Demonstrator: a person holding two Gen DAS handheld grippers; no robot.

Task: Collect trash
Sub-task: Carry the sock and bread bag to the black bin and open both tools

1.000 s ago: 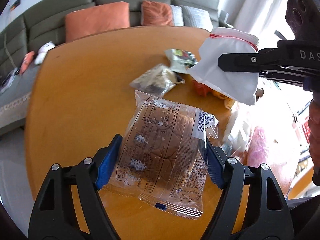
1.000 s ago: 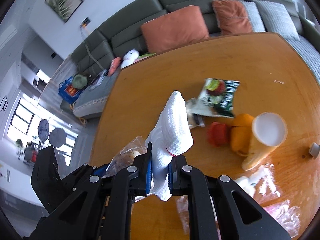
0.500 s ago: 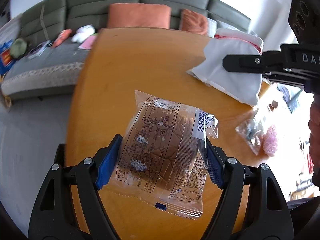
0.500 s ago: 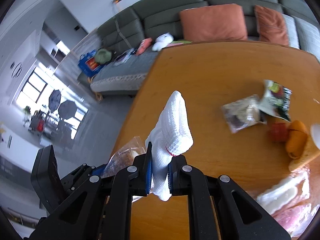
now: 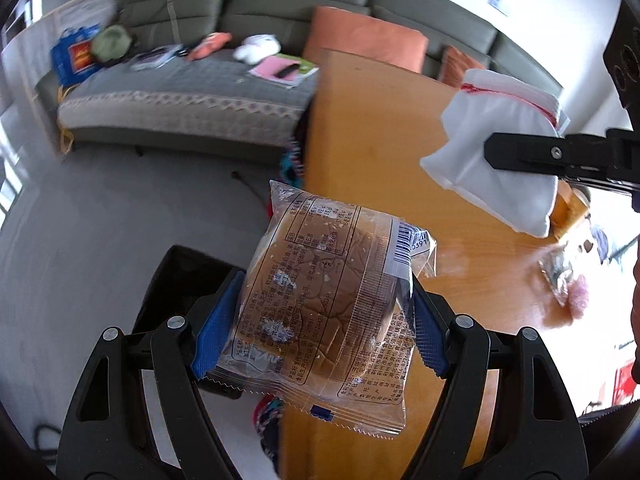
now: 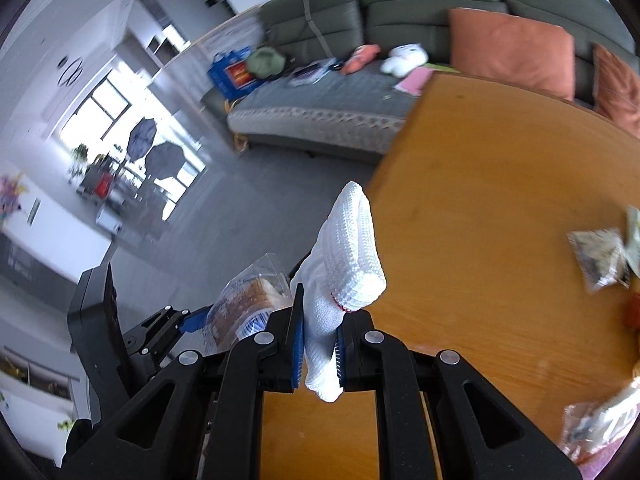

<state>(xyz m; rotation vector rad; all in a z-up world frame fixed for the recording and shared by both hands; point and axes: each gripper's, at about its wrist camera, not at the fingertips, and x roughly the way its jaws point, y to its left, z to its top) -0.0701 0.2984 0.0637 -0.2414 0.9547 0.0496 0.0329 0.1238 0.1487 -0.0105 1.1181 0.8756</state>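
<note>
A bun in a clear printed wrapper (image 5: 324, 308) sits between the blue pads of my left gripper (image 5: 322, 328), which is shut on it; the package hangs over the left edge of the wooden table (image 5: 380, 160). To its right, my right gripper (image 6: 318, 344) is shut on a white knitted cloth with a red trim (image 6: 348, 264), which sticks up between its narrow jaws. The same cloth (image 5: 480, 136) and right gripper (image 5: 520, 156) show in the left wrist view. The wrapped bun (image 6: 244, 304) shows at lower left in the right wrist view.
A black open bin (image 5: 176, 280) stands on the grey floor beside the table edge, under my left gripper. Loose wrappers (image 6: 600, 256) lie on the table's right side. A grey sofa (image 5: 200, 92) with orange cushions runs behind the table.
Both grippers have swung left with their loads, from over the table's middle to its left edge. The floor and the black bin have come into view; the wrappers slid to the right.
</note>
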